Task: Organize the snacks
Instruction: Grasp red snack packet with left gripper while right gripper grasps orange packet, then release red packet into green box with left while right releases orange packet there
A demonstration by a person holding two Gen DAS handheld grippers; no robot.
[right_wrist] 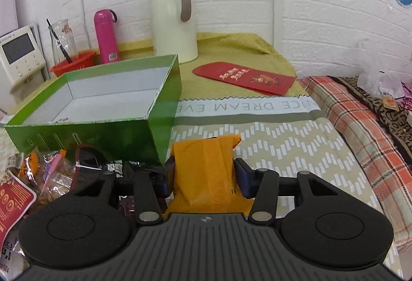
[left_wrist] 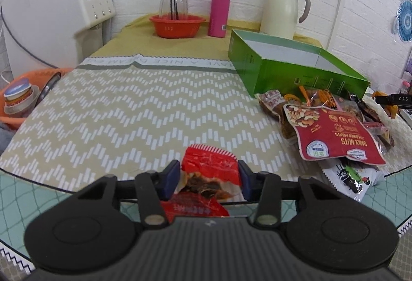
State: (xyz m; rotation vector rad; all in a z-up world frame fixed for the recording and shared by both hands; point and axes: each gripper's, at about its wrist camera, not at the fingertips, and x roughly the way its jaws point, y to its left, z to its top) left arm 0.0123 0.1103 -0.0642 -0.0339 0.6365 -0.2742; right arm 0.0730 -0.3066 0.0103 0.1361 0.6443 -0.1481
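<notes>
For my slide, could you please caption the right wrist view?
Right tool grips an orange snack packet beside the empty green box, snack pile at left.

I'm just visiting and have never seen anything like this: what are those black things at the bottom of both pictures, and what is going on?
No robot here: a person holds a handheld gripper in each hand, and a wide-angle camera on each looks forward along its jaws. One picture is from the left gripper, the other from the right gripper. The left one is shut on a red snack packet; the right one is shut on an orange snack packet. On the patterned cloth stands an open green box, white inside, with nothing visible in it. Beside it lies a pile of snack packets. Behind stand a pink bottle and a cream jug. The snacks probably go into the box.
</notes>
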